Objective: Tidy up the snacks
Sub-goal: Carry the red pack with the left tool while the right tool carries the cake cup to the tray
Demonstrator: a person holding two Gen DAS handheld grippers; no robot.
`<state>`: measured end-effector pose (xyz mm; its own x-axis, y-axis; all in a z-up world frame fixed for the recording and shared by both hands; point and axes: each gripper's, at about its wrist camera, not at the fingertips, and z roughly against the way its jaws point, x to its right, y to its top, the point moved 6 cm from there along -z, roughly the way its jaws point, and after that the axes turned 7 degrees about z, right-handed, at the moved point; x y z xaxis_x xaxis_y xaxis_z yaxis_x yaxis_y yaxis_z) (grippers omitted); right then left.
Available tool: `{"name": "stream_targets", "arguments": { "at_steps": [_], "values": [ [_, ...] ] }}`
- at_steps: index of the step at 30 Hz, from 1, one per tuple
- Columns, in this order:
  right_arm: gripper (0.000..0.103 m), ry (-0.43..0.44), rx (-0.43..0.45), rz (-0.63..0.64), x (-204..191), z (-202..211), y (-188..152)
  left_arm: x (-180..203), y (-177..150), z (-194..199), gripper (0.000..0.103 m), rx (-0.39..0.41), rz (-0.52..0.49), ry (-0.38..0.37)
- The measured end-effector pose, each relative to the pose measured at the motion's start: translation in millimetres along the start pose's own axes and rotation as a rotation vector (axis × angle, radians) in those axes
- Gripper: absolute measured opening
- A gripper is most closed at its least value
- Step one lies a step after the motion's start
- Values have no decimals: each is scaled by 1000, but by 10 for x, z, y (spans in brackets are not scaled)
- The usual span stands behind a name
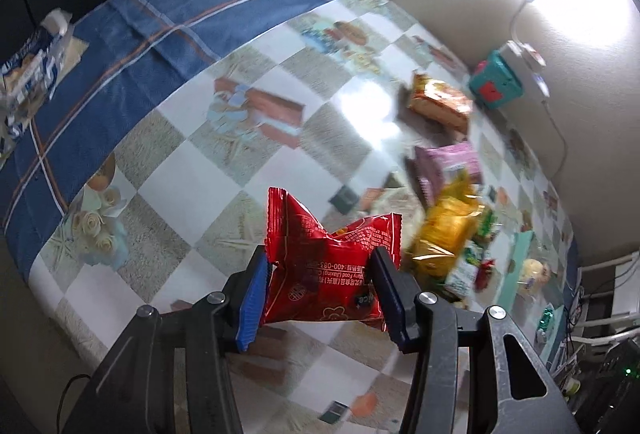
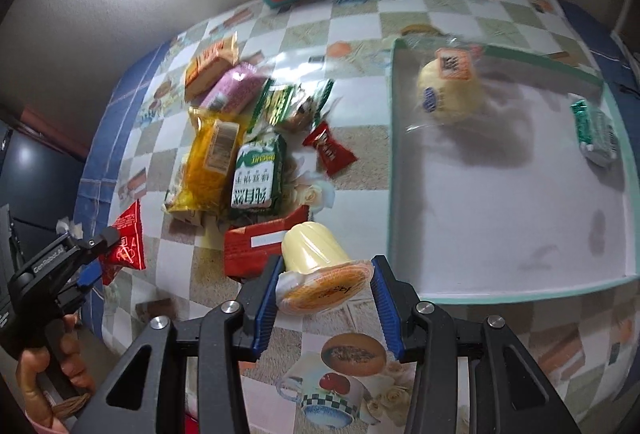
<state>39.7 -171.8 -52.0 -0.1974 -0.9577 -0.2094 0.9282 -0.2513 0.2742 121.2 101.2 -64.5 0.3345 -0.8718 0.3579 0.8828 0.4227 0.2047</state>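
Through the left wrist camera, the left gripper (image 1: 320, 286) is pinching a red snack packet (image 1: 326, 266) between its blue pads, the wrapper crumpling where the jaws are pressing in from both sides. The packet is hanging clear above the checked counter (image 1: 192, 170). Beyond the jaws and to their right, a heap of snacks (image 1: 448, 218) is lying on the counter, with an orange packet (image 1: 440, 102) and a pink packet (image 1: 448, 162) farther off. A teal box (image 1: 496, 84) is sitting by the wall past them.

Through the right wrist camera, the right gripper (image 2: 326, 292) is clamping a pale yellow jelly cup (image 2: 320, 262) lying on its side, its orange lid facing the camera. Just ahead of the jaws a red-brown bar (image 2: 252, 246) and a green biscuit pack (image 2: 256, 178) are lying in the pile. To the right of the jaws a teal-rimmed tray (image 2: 394, 170) is holding a wrapped round bun (image 2: 448, 94) and a small green packet (image 2: 596, 134). Far left of the jaws, a hand (image 2: 48, 374) is gripping the other tool.
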Motion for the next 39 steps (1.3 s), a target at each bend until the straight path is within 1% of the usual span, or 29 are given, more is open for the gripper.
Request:
{"name": "stream_targets", "arguments": {
  "at_steps": [5, 10, 15, 17, 20, 23, 27, 29, 32, 36, 39],
  "values": [
    [47, -39, 71, -19, 147, 258, 76, 338, -61, 195, 52, 24, -50, -31],
    [47, -74, 130, -60, 399, 487, 154, 746, -199, 257, 52, 14, -91, -72],
    [47, -150, 181, -113, 735, 695, 200, 1255, -396, 282, 52, 4, -171, -104],
    [47, -167, 188, -138, 870, 727, 205, 1444, -483, 258, 52, -6, -201, -112],
    [47, -162, 192, -189, 1092, 741, 194, 1728, -625, 193, 52, -30, -259, -120],
    [47, -155, 186, -250, 1323, 735, 160, 1934, -732, 124, 52, -58, -293, -136],
    [47, -189, 189, -312, 1584, 775, 113, 2194, -899, 27, 52, -83, -354, -143],
    [47, -188, 194, -344, 1711, 791, 100, 2340, -1015, -34, 52, -100, -390, -153],
    [47, -176, 206, -402, 1931, 838, 69, 2485, -1145, -116, 52, -117, -430, -164],
    [47, -218, 214, -453, 2206, 910, 13, 2634, -1320, -271, 52, -150, -465, -165],
    [47, -229, 213, -489, 2373, 922, -35, 2702, -1434, -371, 52, -176, -484, -160]
  ]
}}
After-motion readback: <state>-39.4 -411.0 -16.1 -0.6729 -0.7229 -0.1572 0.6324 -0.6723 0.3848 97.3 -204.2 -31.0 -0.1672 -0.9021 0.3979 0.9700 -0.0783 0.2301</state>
